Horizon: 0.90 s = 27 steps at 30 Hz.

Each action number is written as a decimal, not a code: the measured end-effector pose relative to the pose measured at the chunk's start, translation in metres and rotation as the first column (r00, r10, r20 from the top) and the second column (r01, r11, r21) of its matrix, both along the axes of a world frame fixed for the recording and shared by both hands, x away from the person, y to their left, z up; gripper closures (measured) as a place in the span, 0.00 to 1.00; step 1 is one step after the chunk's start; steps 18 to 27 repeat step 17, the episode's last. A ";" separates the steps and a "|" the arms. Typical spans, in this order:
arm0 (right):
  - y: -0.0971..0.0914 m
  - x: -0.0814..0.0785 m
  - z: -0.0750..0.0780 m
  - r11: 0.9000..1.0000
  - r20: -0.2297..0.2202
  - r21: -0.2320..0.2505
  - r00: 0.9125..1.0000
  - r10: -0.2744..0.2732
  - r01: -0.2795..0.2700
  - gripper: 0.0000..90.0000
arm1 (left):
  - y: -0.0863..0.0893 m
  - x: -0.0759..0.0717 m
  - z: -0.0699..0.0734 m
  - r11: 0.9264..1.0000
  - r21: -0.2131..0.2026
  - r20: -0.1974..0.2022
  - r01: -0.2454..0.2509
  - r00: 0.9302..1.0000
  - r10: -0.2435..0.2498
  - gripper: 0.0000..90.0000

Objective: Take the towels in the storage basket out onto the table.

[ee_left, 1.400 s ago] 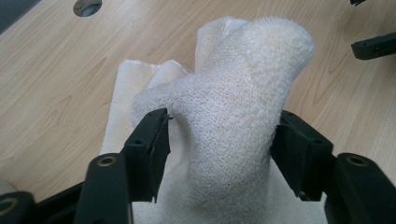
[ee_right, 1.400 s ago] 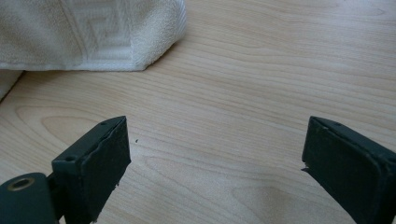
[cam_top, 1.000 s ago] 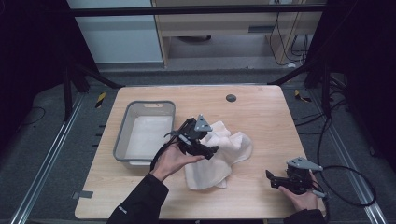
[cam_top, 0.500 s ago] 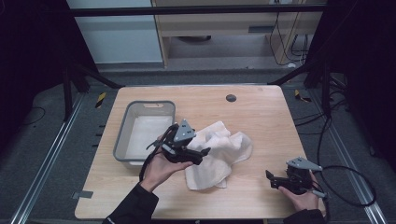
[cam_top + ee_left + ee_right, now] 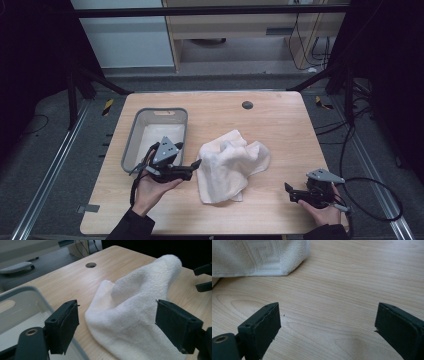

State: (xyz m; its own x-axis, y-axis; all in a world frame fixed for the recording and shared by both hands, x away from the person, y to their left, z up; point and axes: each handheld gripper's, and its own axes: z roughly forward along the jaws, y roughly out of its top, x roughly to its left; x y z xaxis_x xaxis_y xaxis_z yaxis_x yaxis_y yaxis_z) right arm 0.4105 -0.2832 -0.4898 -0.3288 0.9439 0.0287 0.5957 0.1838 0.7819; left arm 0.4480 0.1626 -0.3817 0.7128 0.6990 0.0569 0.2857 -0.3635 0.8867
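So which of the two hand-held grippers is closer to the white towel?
The left hand-held gripper, beside the crumpled white terry towel; the right hand-held gripper sits apart.

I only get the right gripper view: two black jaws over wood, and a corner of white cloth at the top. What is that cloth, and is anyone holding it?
Observer: It's a white towel, lying crumpled in the middle of the table. Nobody holds it. The left gripper sits at its left edge; its jaws have just been opening and stand wide, with the pads pressing on nothing.
Visitor: Is there anything else on the table?
Observer: Yes, a grey bin stands just beyond the left gripper, to the left of the towel.
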 end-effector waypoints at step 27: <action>0.000 -0.001 -0.001 1.000 0.007 -0.020 1.000 0.002 -0.002 0.07 | 0.065 -0.026 -0.021 0.984 -0.061 0.026 -0.166 0.986 0.168 0.21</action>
